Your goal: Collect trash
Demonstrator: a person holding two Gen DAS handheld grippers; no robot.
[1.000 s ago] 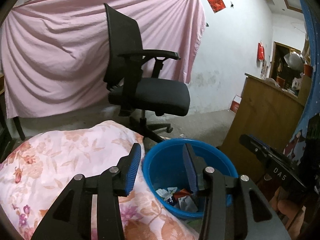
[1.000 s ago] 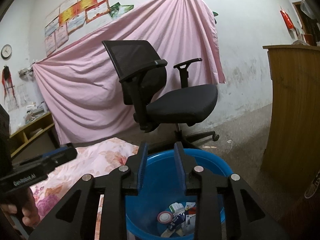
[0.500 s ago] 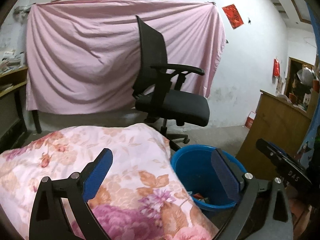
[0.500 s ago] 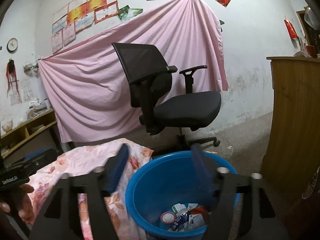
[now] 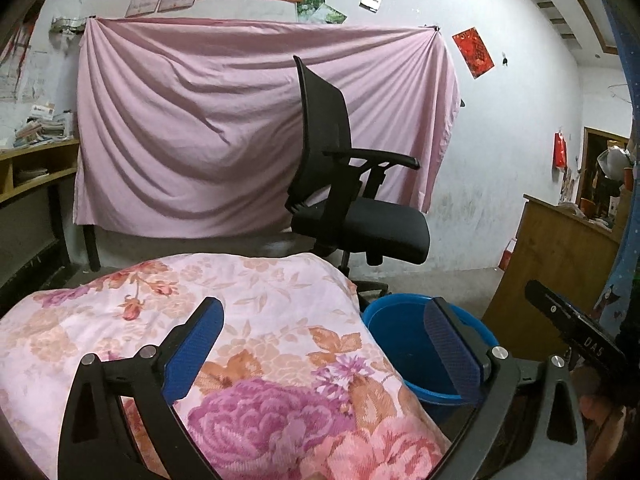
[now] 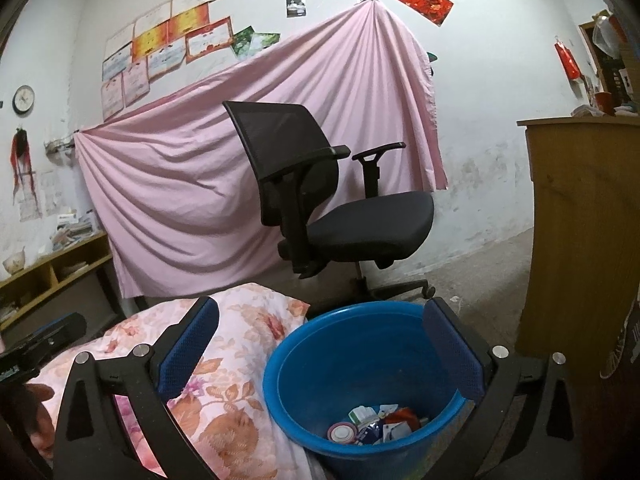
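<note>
Round blue plastic bucket: on floor, beside right edge of floral pink quilt; mixed wrappers and packets at bottom.
Right gripper: over bucket rim, tilted slightly down, jaws just spread wide, empty.
Left gripper: over quilt's right edge, likewise spread, empty.
Advice: scan quilt for remaining litter before closing.

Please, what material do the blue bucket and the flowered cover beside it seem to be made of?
The blue bucket looks like moulded plastic: its wall is smooth, evenly coloured and slightly glossy, with a rolled rim. The flowered cover looks like soft woven fabric, probably cotton or a blend: it is matte, has a printed flower pattern and drapes in rounded folds. The exact fibre cannot be told.
</note>
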